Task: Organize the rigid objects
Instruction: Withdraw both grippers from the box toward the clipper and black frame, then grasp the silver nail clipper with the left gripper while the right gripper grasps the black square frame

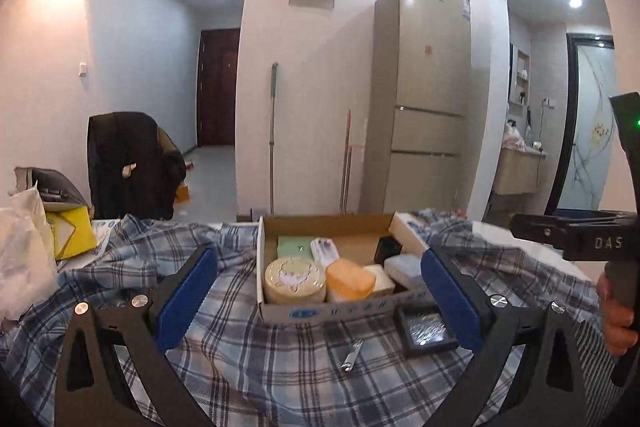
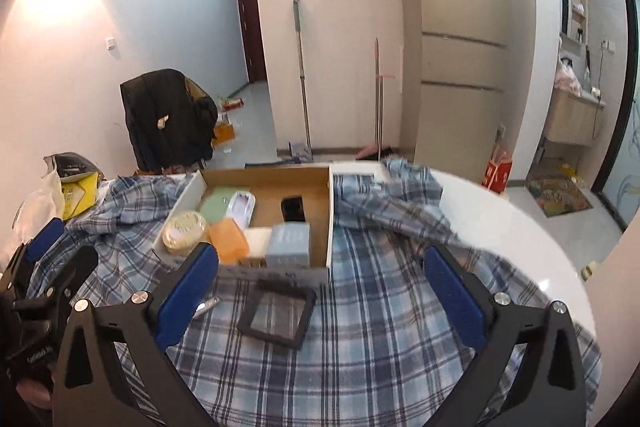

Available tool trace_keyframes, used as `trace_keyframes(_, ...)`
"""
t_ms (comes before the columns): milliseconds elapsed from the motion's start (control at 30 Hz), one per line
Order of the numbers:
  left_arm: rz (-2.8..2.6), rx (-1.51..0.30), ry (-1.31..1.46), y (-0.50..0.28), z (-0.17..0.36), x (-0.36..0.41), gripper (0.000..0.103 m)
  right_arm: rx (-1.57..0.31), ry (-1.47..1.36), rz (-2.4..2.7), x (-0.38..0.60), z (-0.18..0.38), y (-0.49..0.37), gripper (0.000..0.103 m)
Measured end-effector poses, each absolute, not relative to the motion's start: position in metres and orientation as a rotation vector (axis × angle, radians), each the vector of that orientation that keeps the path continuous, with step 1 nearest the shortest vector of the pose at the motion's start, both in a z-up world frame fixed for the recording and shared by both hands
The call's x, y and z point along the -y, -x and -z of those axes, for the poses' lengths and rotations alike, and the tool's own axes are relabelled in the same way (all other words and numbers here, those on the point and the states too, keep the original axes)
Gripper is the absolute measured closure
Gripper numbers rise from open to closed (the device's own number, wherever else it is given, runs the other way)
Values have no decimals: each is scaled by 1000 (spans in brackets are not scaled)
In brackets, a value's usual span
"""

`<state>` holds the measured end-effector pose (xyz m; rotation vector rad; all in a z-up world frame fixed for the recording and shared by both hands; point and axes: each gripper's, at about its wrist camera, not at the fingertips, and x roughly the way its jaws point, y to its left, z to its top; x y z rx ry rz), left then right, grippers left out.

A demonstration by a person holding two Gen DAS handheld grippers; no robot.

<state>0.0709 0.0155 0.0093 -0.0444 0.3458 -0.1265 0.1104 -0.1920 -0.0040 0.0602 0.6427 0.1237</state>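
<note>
Both claws gape empty; black square case [image 2: 277, 315] lies just ahead of right claw [image 2: 320, 291], nearer it than left claw [image 1: 320, 291], cardboard box [image 2: 330, 223] beyond

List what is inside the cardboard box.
Inside the cardboard box: round tin, orange soap case, green card, white pouch, black cube, white block, pale blue box. Anything beneath them is hidden.

box [image 1: 336, 311] on cloth [image 1: 280, 367] | frame [image 1: 425, 330], clipper [image 1: 352, 350] before it (both outside)
</note>
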Motion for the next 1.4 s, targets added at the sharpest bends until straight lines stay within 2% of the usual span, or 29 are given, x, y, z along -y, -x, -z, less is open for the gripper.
trace_keyframes(233,176,-399,51,-75,-3,-20,0,-690,-93,-152,189,25,-120,0)
trace_keyframes(300,211,-468,17,-82,-2,-13,2,-690,-84,-158,188,29,-120,0)
trace_keyframes(367,253,-555,-4,-91,3,-7,13,-688,-68,-159,187,33,-119,0)
trace_keyframes(433,273,-642,-34,-102,11,-1,17,-684,-53,-159,186,36,-120,0)
trace_keyframes(500,304,-702,-62,-112,19,5,28,-680,-52,-158,187,37,-121,0)
trace_keyframes(567,338,-743,-103,-121,27,12,46,-689,-58,-163,189,39,-123,0)
trace_keyframes(600,340,-760,-135,-125,33,18,50,-692,-63,-165,191,39,-123,0)
trace_keyframes(667,335,-815,-168,-135,48,24,69,-689,-73,-158,196,38,-122,0)
trace_keyframes(733,367,-874,-209,-141,62,31,77,-683,-82,-150,201,37,-122,0)
trace_keyframes(1033,401,-977,-246,-156,87,38,77,-700,-113,-143,213,42,-127,0)
trace_keyframes(1100,405,-995,-249,-159,91,40,82,-701,-111,-145,213,43,-127,0)
trace_keyframes(1133,412,-1006,-248,-160,94,41,92,-703,-110,-146,213,43,-127,0)
trace_keyframes(1400,431,-1010,-244,-160,98,40,93,-719,-96,-139,211,45,-128,0)
